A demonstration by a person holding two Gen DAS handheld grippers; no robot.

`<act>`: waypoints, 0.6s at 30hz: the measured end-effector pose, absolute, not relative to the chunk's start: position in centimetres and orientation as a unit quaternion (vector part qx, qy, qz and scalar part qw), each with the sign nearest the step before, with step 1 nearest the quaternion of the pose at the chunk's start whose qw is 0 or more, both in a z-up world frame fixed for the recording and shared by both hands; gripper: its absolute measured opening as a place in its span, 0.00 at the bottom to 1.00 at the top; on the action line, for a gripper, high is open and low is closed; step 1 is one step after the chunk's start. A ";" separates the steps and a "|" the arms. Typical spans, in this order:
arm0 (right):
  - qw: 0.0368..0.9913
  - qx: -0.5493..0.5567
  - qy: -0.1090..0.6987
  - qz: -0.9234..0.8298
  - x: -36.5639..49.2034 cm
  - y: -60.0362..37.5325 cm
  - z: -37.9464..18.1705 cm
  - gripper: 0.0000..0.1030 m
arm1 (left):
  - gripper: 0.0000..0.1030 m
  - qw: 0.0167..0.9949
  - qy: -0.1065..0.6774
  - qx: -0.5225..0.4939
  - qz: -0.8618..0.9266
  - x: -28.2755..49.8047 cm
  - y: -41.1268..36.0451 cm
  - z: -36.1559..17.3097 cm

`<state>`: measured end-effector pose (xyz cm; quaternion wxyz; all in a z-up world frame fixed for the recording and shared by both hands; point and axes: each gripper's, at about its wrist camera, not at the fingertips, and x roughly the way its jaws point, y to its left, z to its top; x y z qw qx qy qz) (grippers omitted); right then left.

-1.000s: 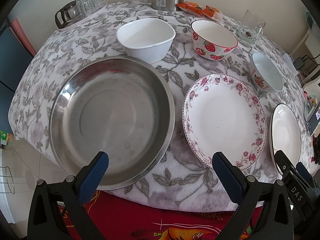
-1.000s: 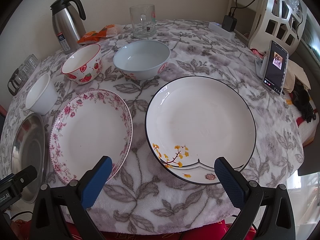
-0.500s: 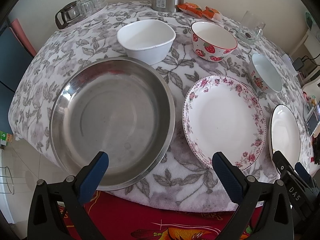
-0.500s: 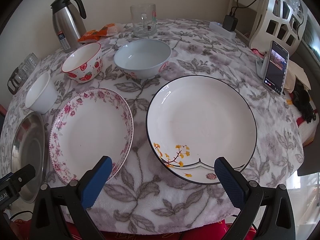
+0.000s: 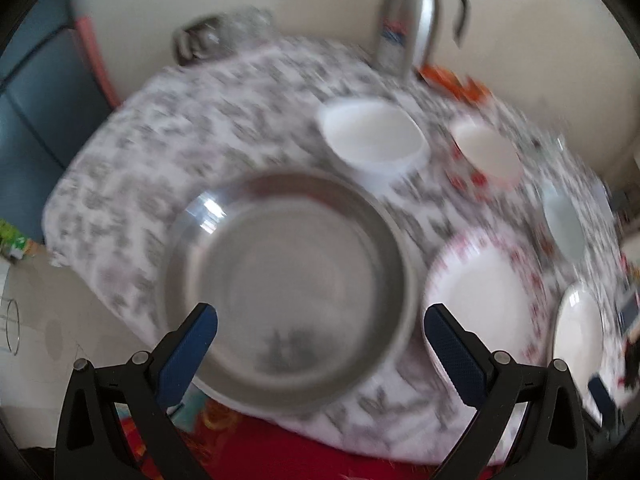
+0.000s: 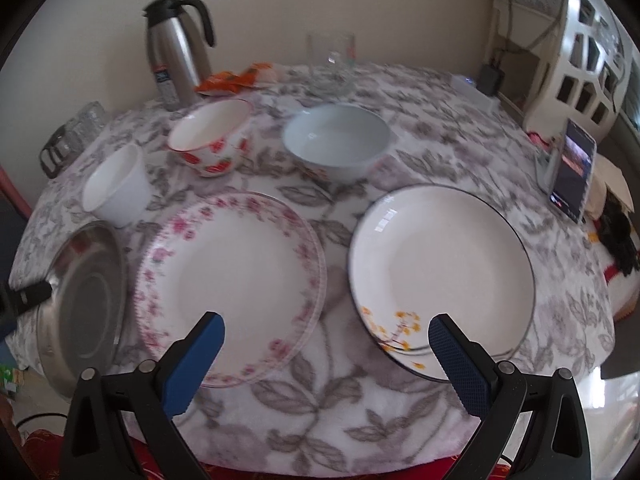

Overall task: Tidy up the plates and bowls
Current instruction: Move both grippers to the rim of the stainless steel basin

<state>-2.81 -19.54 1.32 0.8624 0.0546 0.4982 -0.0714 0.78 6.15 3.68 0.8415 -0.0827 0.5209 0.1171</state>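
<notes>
A large steel basin [image 5: 288, 280] sits at the table's near left edge, straight ahead of my open, empty left gripper [image 5: 320, 344]. The pink-flowered plate [image 6: 236, 280] lies right of it, and the black-rimmed plate [image 6: 444, 272] with yellow flowers lies further right. My right gripper [image 6: 326, 354] is open and empty, above the gap between the two plates near the table edge. Behind stand a plain white bowl [image 6: 116, 188], a strawberry bowl [image 6: 210, 136] and a pale blue bowl [image 6: 336, 140]. The left wrist view is blurred.
A steel thermos [image 6: 176, 56], orange snack packets [image 6: 236, 78] and a glass mug [image 6: 332, 60] stand at the back. Glass cups [image 6: 76, 136] sit at the far left. A phone on a stand [image 6: 574, 172] is at the right edge.
Both grippers have lifted and pulled back and the views tilted up, showing more wall. The left view now blurs from motion. The dishes have not moved.
</notes>
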 end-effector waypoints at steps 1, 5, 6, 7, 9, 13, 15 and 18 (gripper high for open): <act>0.864 0.053 0.496 -0.066 -2.7 -19.1 1.4 1.00 | 1.00 0.845 0.513 -0.088 0.122 0.8 6.9 3.9; 0.873 0.056 0.483 -0.035 -2.3 -17.1 1.9 1.00 | 1.00 0.852 0.484 -0.134 0.145 1.0 11.2 4.4; 0.876 0.064 0.477 -0.023 -2.2 -16.6 2.2 1.00 | 1.00 0.853 0.479 -0.143 0.151 0.9 12.2 4.4; 0.879 0.071 0.472 -0.013 -2.2 -16.2 2.4 1.00 | 1.00 0.852 0.475 -0.154 0.157 0.9 13.3 4.2; 0.883 0.086 0.462 0.004 -2.0 -15.4 2.6 1.00 | 1.00 0.851 0.467 -0.172 0.167 0.6 15.2 3.9; 0.893 0.080 0.443 0.030 -1.4 -13.2 3.1 1.00 | 1.00 0.855 0.437 -0.203 0.189 -0.2 18.6 3.6; 0.893 0.076 0.441 0.046 -1.1 -12.1 2.9 1.00 | 1.00 0.859 0.424 -0.209 0.198 -0.5 19.9 3.3; 0.891 0.071 0.442 0.080 -0.3 -10.4 2.4 1.00 | 1.00 0.860 0.411 -0.230 0.194 -0.9 21.5 2.7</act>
